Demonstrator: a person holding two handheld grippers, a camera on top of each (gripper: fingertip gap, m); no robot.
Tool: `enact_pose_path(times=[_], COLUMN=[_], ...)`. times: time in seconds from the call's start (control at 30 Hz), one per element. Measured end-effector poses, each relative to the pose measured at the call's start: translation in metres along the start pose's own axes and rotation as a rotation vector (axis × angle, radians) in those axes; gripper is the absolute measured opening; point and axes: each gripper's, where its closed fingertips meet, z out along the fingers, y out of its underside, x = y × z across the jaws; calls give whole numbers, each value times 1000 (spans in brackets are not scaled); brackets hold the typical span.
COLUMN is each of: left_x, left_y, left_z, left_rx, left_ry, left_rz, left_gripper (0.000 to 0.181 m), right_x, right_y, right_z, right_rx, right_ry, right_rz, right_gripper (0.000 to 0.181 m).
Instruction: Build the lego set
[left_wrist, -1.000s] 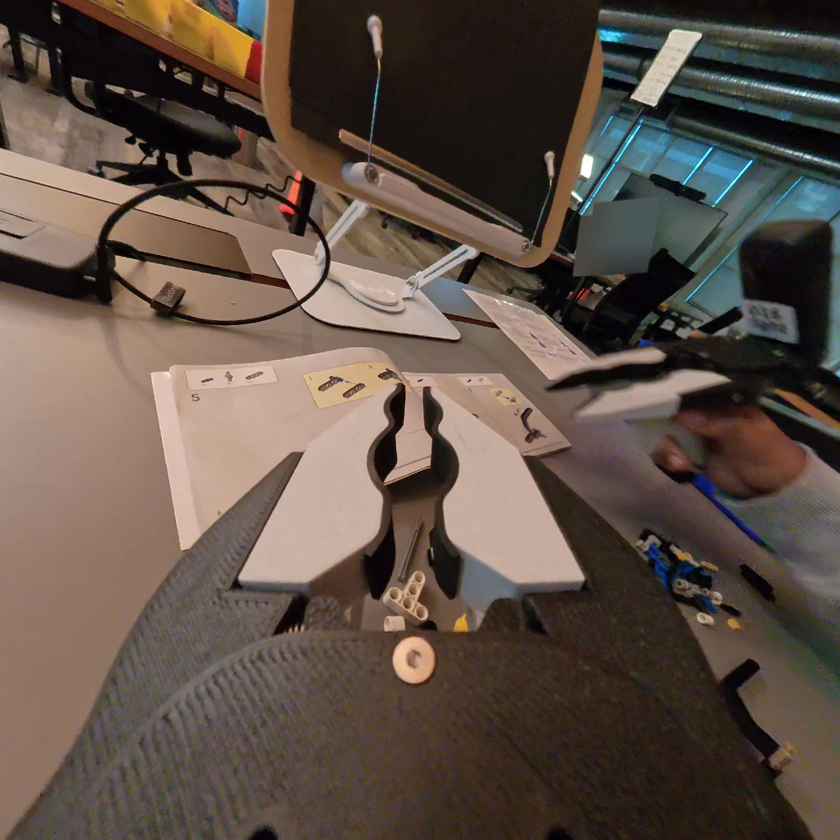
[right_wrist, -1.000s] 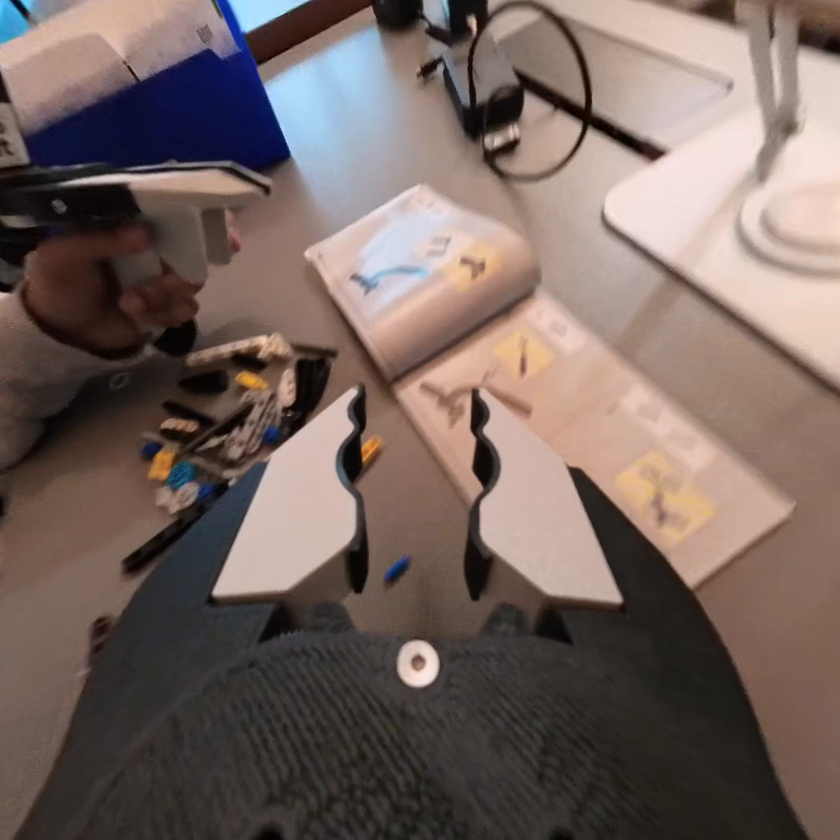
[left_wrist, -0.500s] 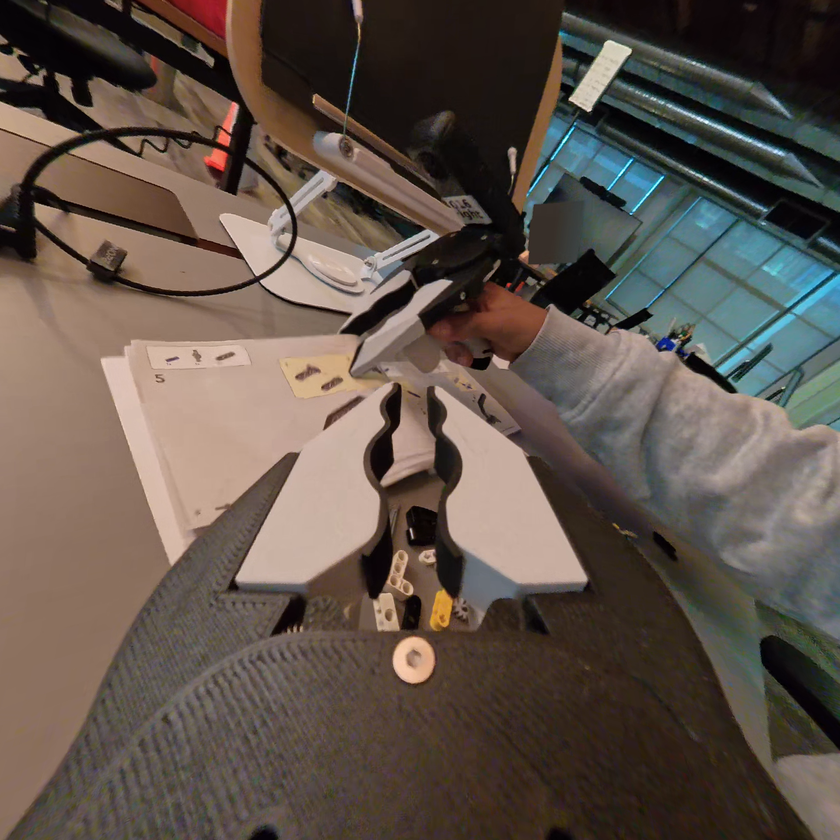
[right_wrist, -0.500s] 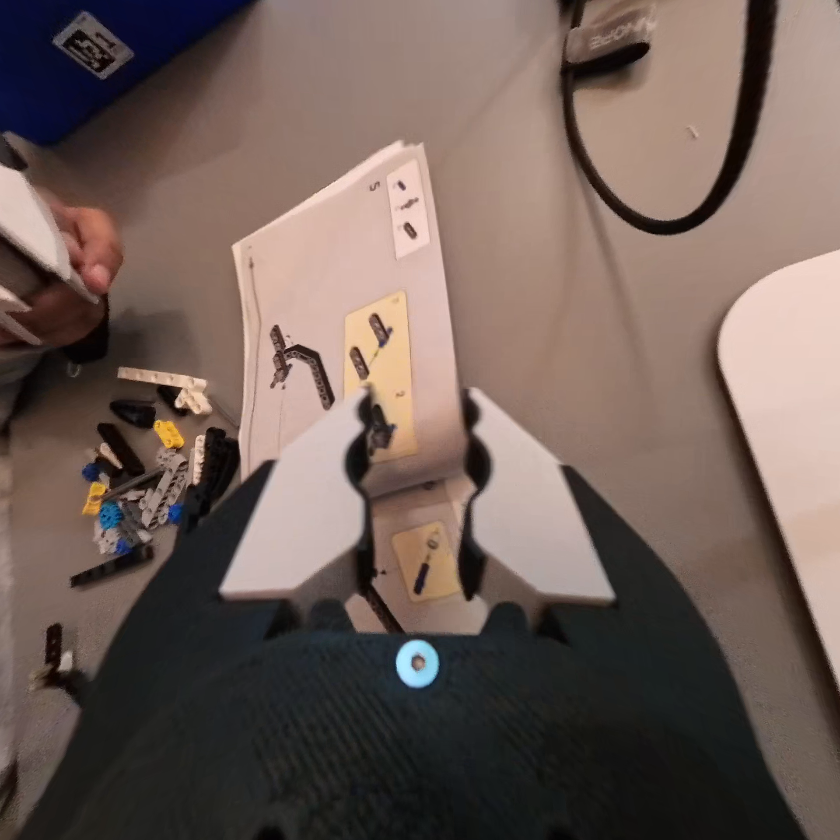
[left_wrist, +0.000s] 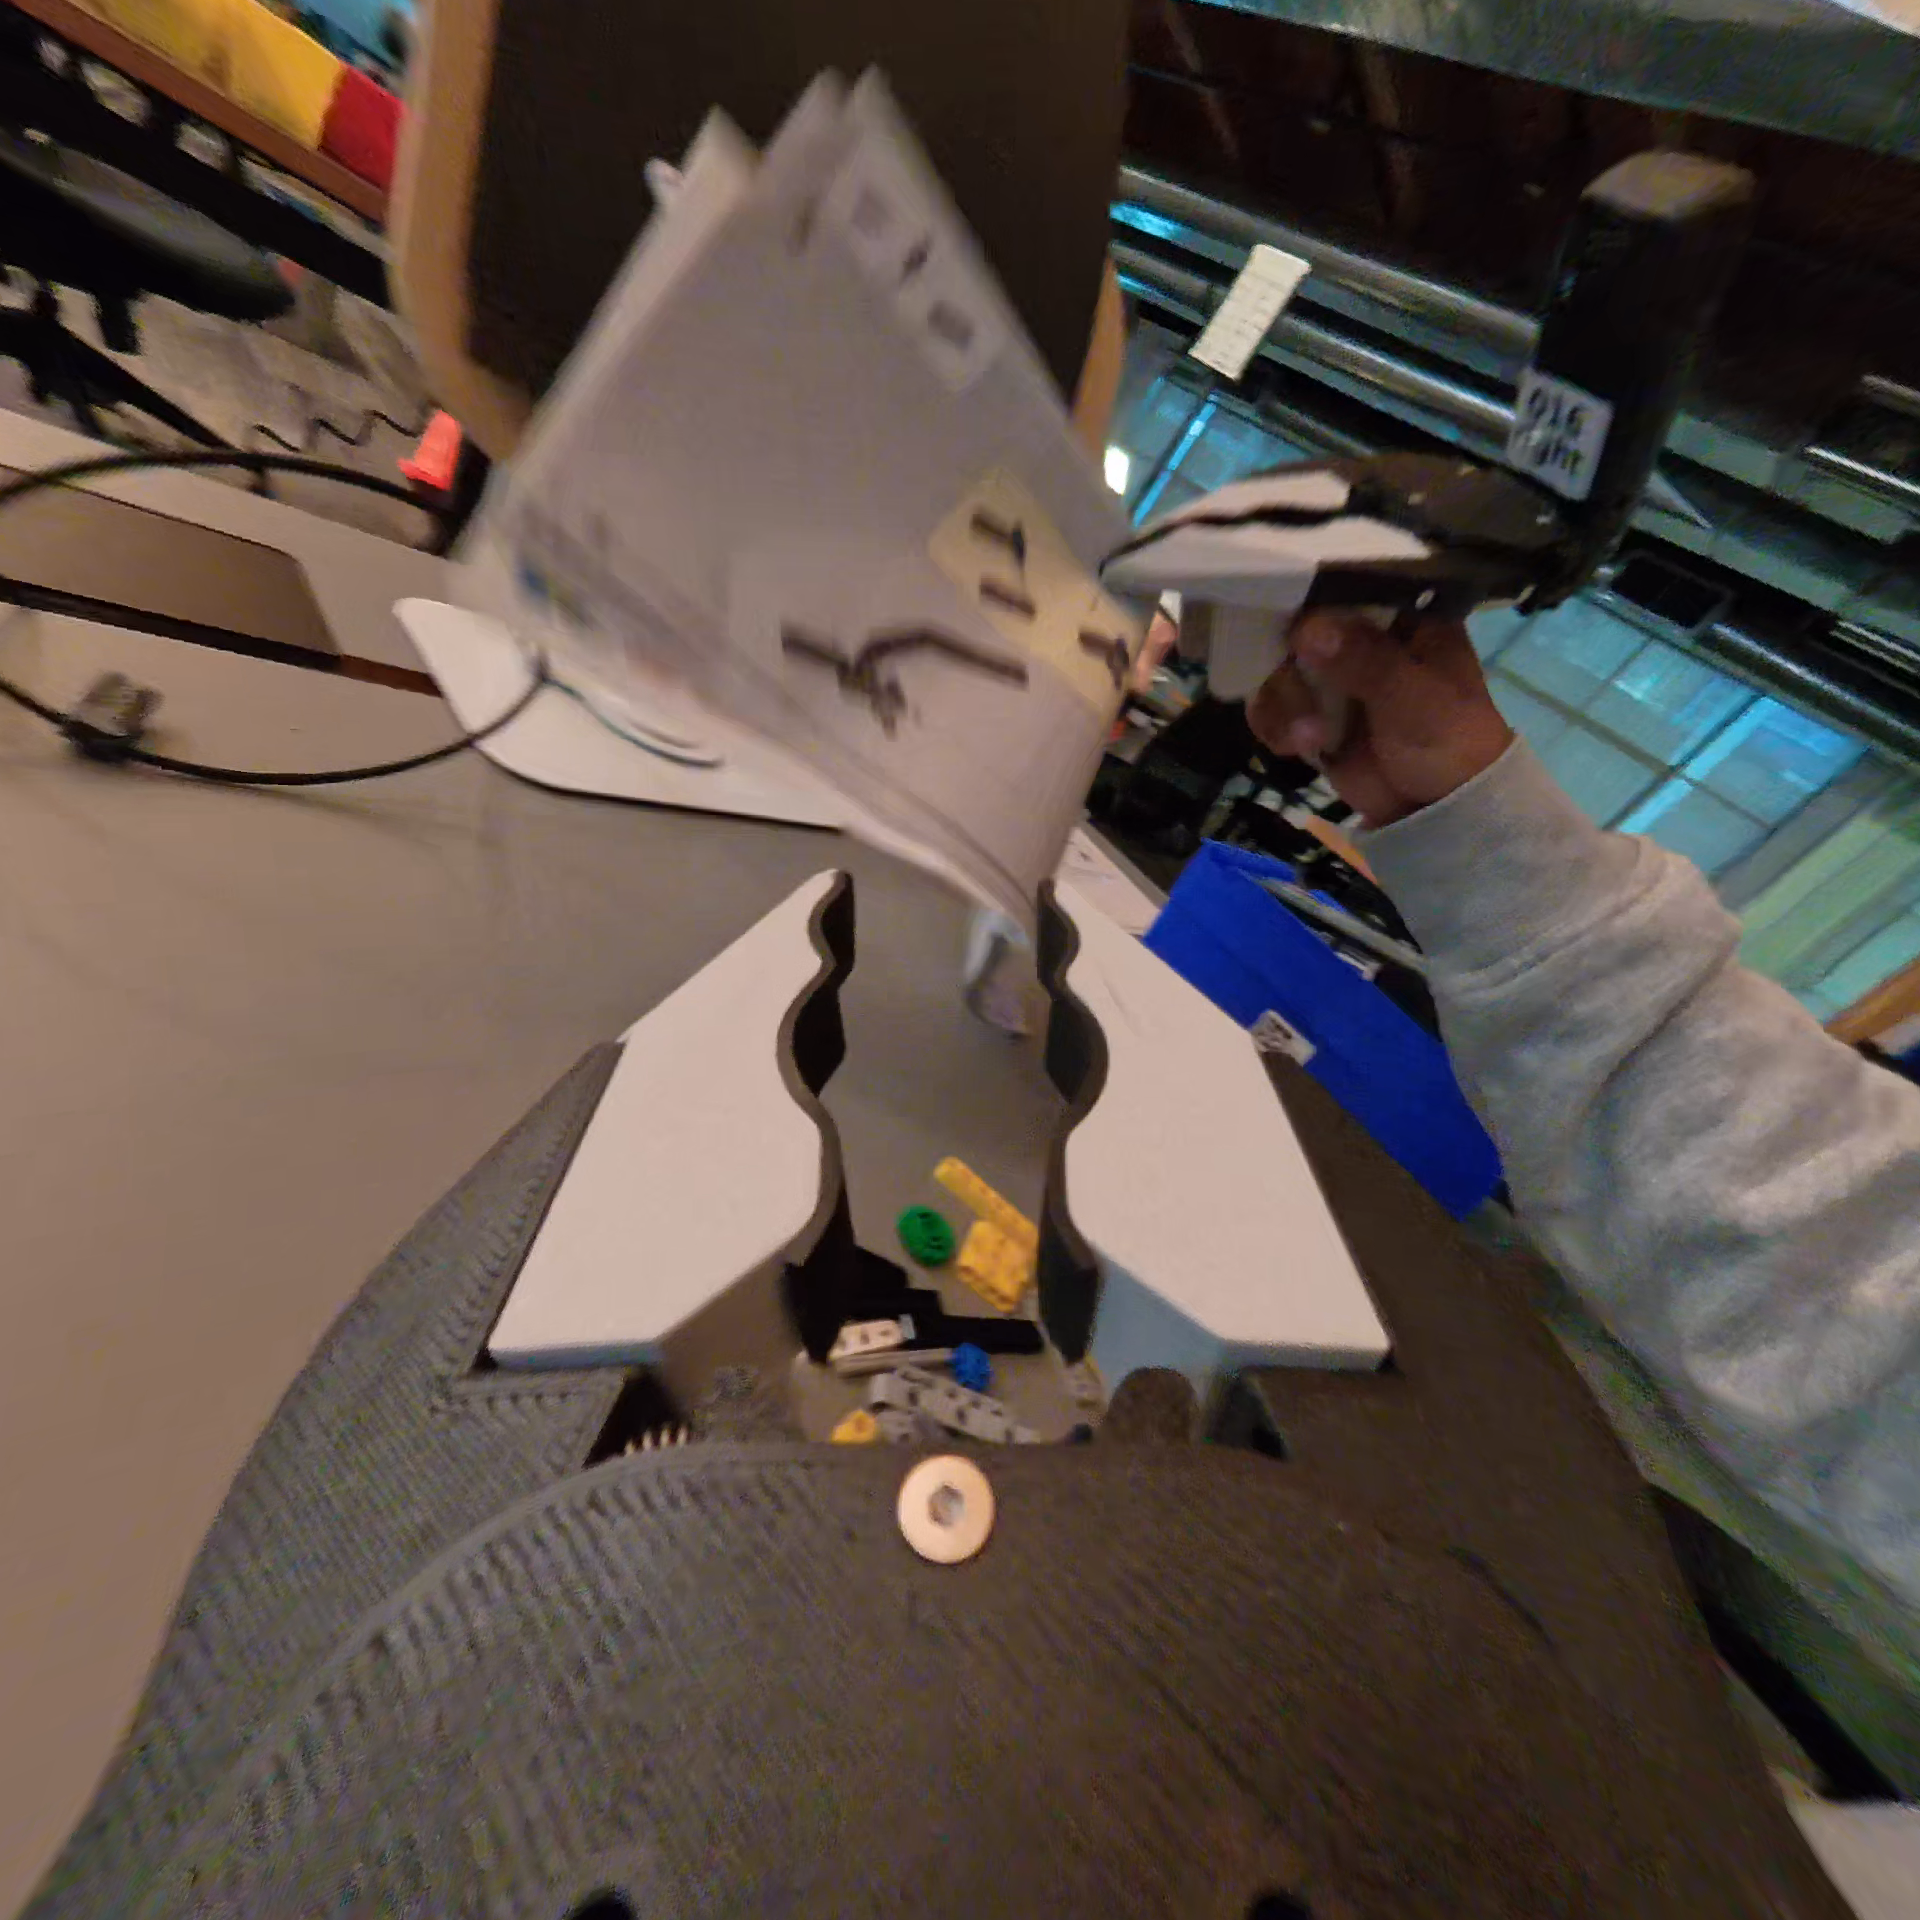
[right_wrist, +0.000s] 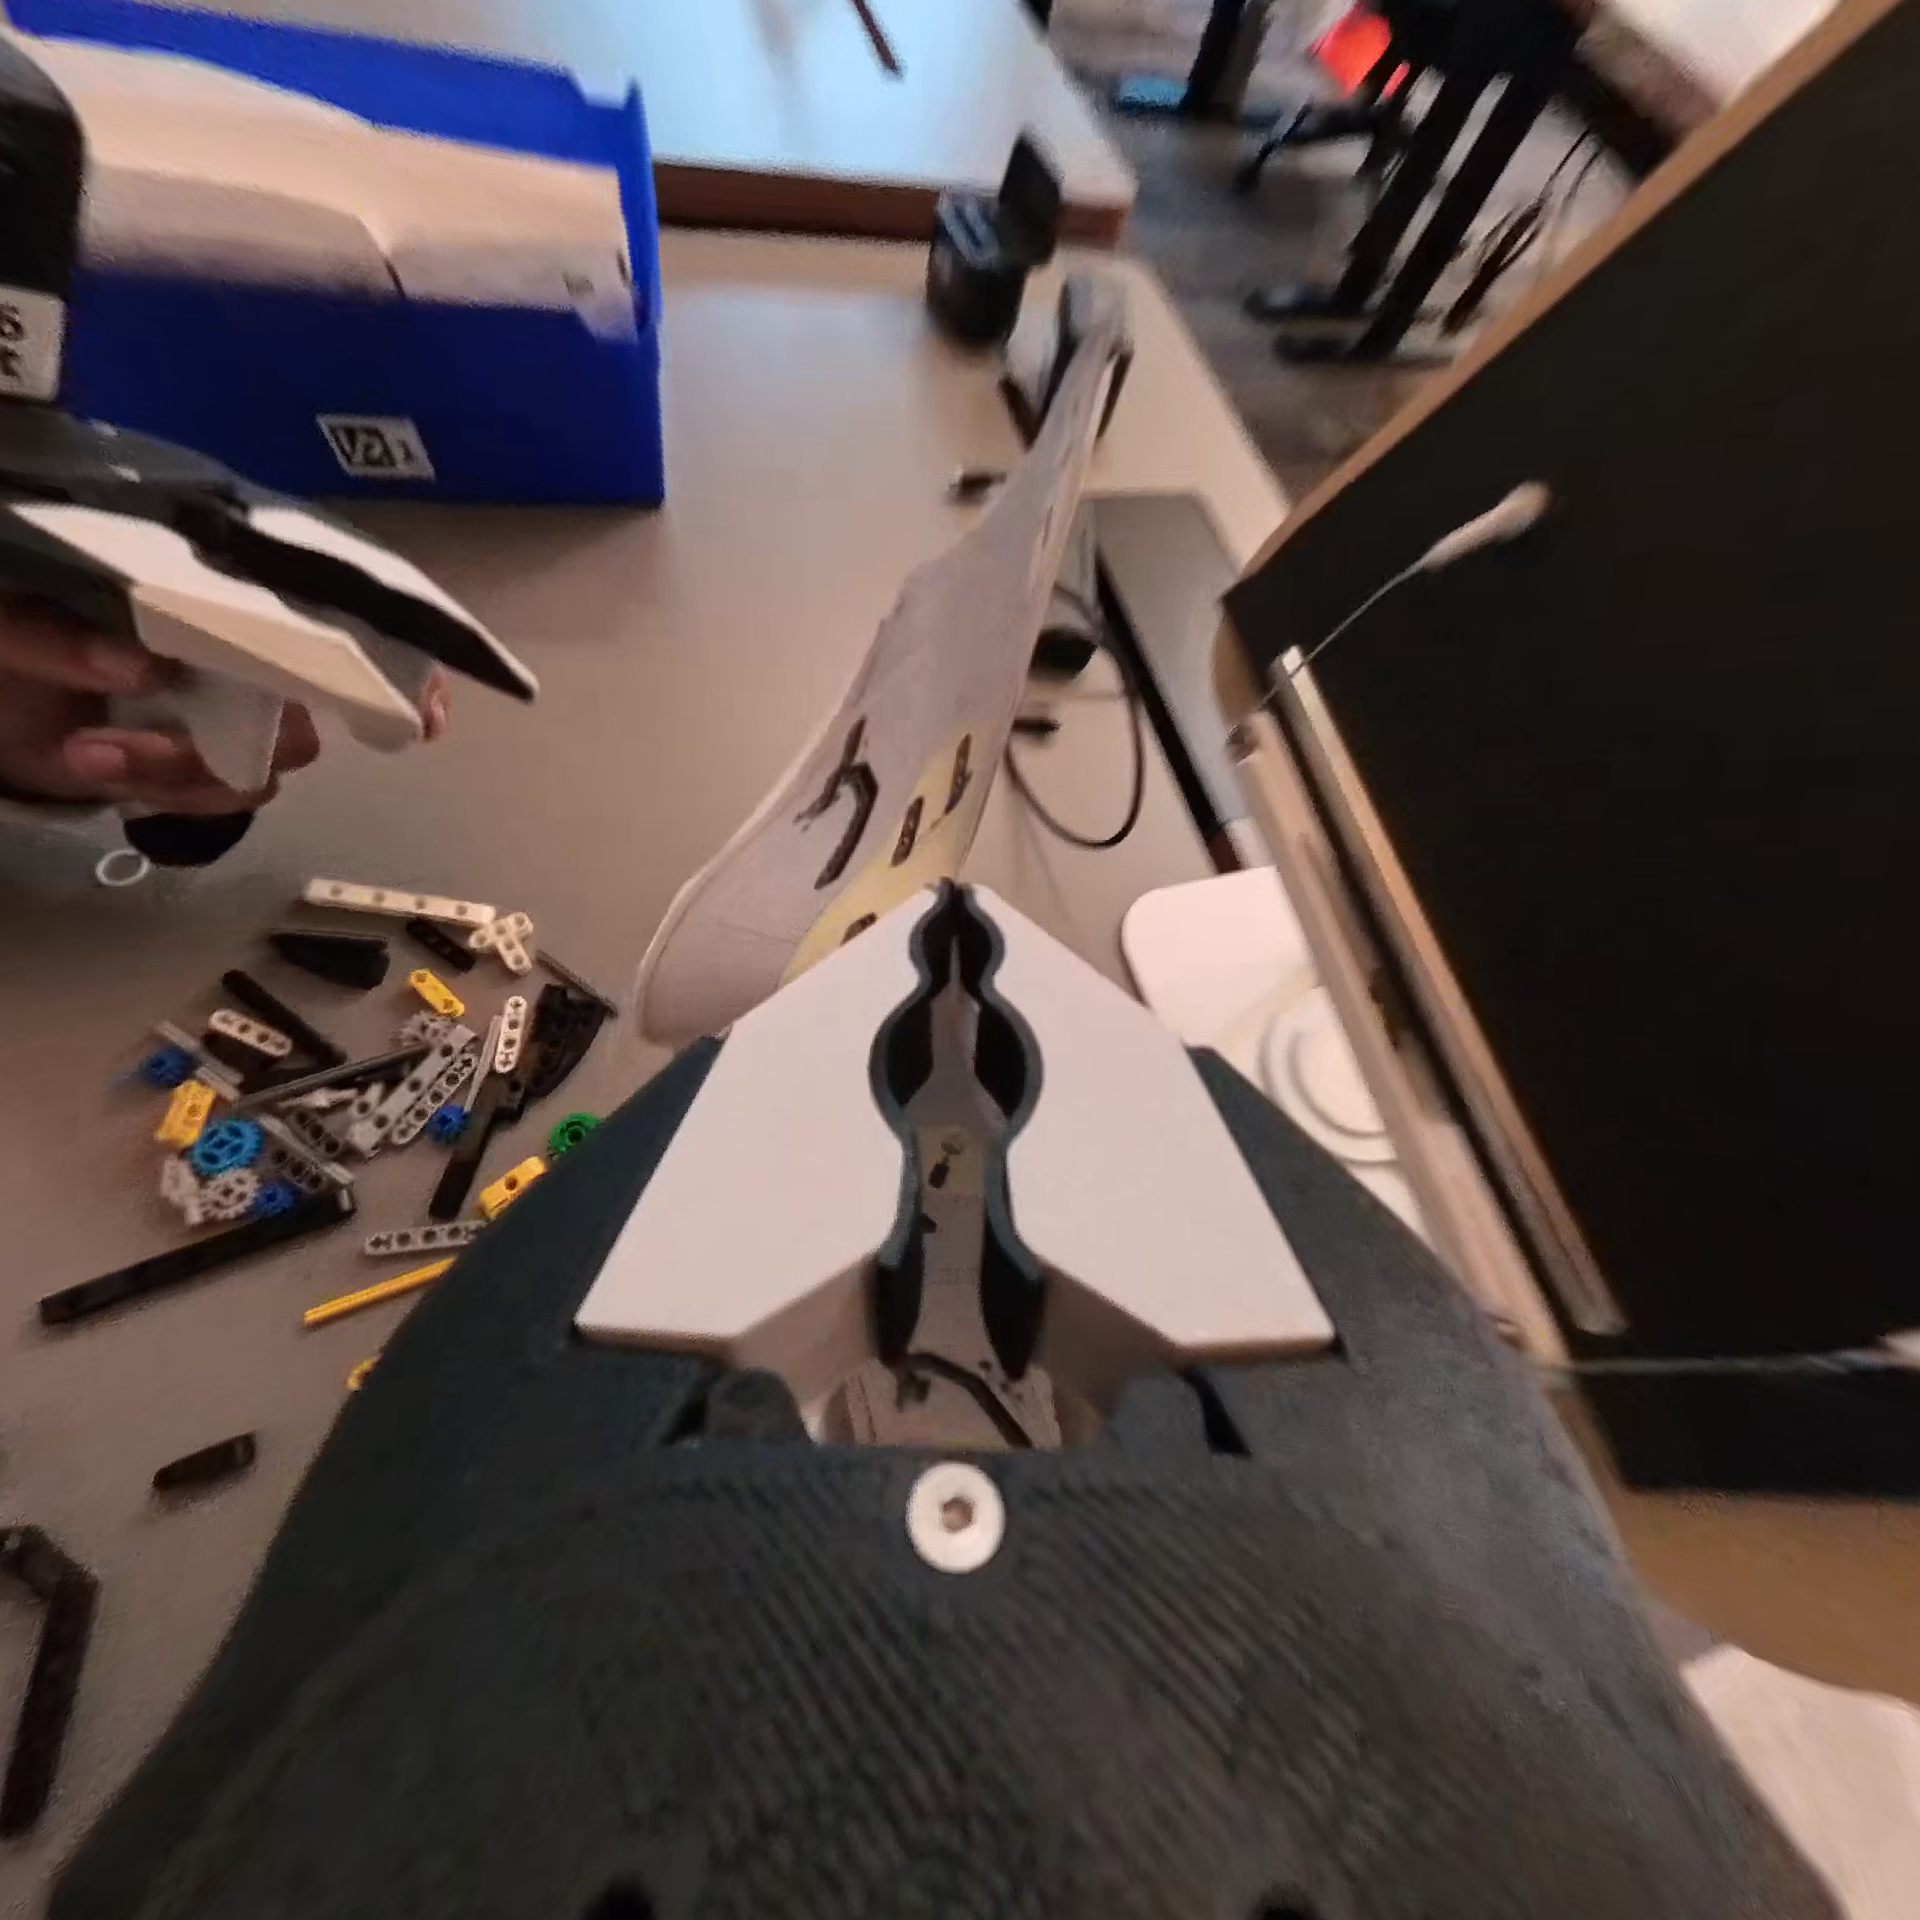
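Observation:
My right gripper (right_wrist: 948, 894) is shut on the edge of the lego instruction booklet (right_wrist: 935, 675) and holds it in the air above the table, its pages hanging open. The booklet (left_wrist: 810, 540) and the right gripper (left_wrist: 1122, 561) also show in the left wrist view, blurred. My left gripper (left_wrist: 943, 894) is open and empty, low over a pile of loose lego pieces (left_wrist: 966, 1247). In the right wrist view the left gripper (right_wrist: 468, 701) is at the left, above the pile (right_wrist: 343, 1081) of black, grey, yellow and blue parts.
A blue bin (right_wrist: 364, 395) stands at the back left of the grey table (right_wrist: 727, 582). A black book stand (right_wrist: 1610, 727) on a white base (right_wrist: 1247, 987) is at the right. A black cable (left_wrist: 260, 769) lies beyond. A black curved piece (right_wrist: 42, 1662) lies near the left edge. The left gripper's tips are roughly 15 cm from the right gripper's.
My right gripper has shut on the booklet and lifted it off the table. My left gripper has opened wider and moved over the lego pile.

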Motion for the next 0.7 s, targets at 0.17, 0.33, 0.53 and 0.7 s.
enact_pose_path(times=[0.17,0.33,0.53,0.7], left_x=[67,120,134,137], left_y=[-9,-49,-96,-106], left_z=[4,-14,-51,-78], left_rx=[7,120,234,214], left_ry=[182,196,134,221], left_rz=[-14,101,250,308], left_gripper=[69,92,96,30], right_x=[-31,-91,-167,-194], right_y=[-66,-112,-141,-165], right_z=[-64,-90,-96,-108], right_rx=[140,138,101,183], right_ry=[92,81,-114,-254], right_rz=[-150,-265,-275,-169], right_gripper=[0,0,0,0])
